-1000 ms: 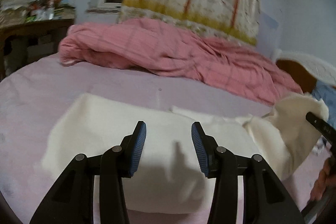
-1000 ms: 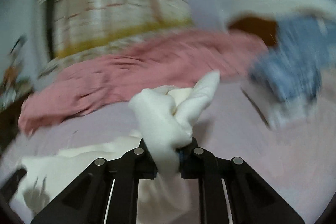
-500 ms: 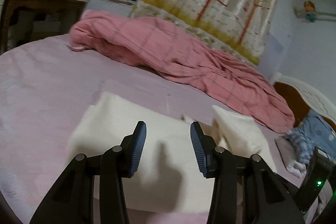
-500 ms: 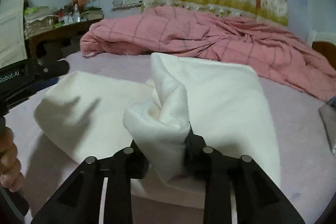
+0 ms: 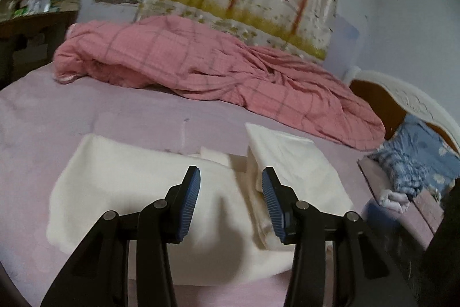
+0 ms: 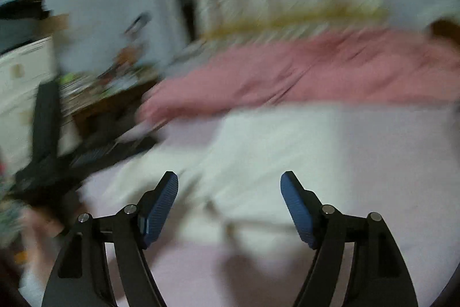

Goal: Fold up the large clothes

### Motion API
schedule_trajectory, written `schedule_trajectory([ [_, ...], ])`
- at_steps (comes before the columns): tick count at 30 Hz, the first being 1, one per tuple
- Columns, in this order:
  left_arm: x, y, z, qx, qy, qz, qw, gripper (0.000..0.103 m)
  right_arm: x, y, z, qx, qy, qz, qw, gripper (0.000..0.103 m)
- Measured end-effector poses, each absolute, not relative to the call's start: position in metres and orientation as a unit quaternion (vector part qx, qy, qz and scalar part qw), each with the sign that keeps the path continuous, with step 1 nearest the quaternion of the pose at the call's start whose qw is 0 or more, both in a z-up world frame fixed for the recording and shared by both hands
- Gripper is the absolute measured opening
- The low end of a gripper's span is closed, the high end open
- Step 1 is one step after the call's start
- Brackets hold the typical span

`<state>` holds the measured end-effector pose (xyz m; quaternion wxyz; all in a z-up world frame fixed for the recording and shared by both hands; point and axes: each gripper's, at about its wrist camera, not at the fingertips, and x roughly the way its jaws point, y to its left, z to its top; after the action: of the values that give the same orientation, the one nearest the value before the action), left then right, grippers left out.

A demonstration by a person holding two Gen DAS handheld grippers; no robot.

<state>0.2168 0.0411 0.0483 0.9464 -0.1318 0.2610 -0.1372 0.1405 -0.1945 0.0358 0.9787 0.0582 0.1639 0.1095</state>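
A cream-white garment [image 5: 138,186] lies flat on the lilac bed sheet [image 5: 43,117], with its right part folded over on top [image 5: 290,163]. My left gripper [image 5: 230,200] hovers just above the garment's middle, open, with nothing between its blue pads. The right wrist view is blurred by motion. There my right gripper [image 6: 230,203] stands over the same white garment [image 6: 258,151], its jaws opening wide and empty. The left gripper's dark body [image 6: 86,160] shows at that view's left, with a hand [image 6: 34,223] below it.
A rumpled pink checked quilt [image 5: 218,71] fills the far side of the bed. Blue patterned clothes [image 5: 414,160] lie at the right by a white and brown headboard [image 5: 402,97]. A cluttered wooden desk [image 5: 31,22] stands at the far left.
My right gripper laid the bunched white cloth over onto the garment, let it go and opened, then swung away. The left gripper stayed open above the garment.
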Motion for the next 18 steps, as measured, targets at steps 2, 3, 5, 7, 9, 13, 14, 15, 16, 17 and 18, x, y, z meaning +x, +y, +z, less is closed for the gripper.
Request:
schedule_trajectory([
  [2,0.223,0.019,0.053,-0.114,0.266,-0.149,0.945,0.045,0.154,-0.217,0.035,0.05,0.169,-0.018,0.984,0.075],
  [3,0.227,0.009,0.056,-0.109,0.27,-0.158,0.944,0.046,0.168,-0.229,0.026,0.058,0.195,-0.034,0.978,0.075],
  [5,0.244,-0.015,0.057,-0.11,0.289,-0.186,0.933,0.055,0.2,-0.251,-0.001,0.112,0.276,0.02,0.954,0.072],
  [7,0.268,-0.034,0.05,-0.13,0.324,-0.208,0.914,0.064,0.211,-0.266,-0.015,0.19,0.305,0.089,0.929,0.068],
  [9,0.289,-0.043,0.037,-0.149,0.366,-0.193,0.898,0.068,0.21,-0.265,-0.015,0.192,0.304,0.115,0.926,0.068],
  [13,0.301,-0.037,0.02,-0.165,0.39,-0.172,0.889,0.062,0.208,-0.264,-0.015,0.184,0.304,0.121,0.927,0.068],
  [14,0.299,-0.035,0.019,-0.156,0.387,-0.171,0.893,0.034,0.208,-0.265,-0.015,0.186,0.303,0.122,0.927,0.068],
  [15,0.296,-0.036,0.019,-0.142,0.386,-0.174,0.895,0.012,0.207,-0.266,-0.014,0.186,0.301,0.119,0.928,0.067],
  [16,0.292,-0.035,0.019,-0.136,0.383,-0.185,0.895,0.004,0.205,-0.265,-0.014,0.186,0.299,0.116,0.929,0.067],
  [17,0.285,-0.032,0.021,-0.139,0.374,-0.19,0.897,0.003,0.204,-0.264,-0.014,0.183,0.296,0.113,0.931,0.067],
  [18,0.275,-0.03,0.027,-0.137,0.362,-0.191,0.902,0.003,0.203,-0.262,-0.013,0.178,0.292,0.107,0.934,0.067],
])
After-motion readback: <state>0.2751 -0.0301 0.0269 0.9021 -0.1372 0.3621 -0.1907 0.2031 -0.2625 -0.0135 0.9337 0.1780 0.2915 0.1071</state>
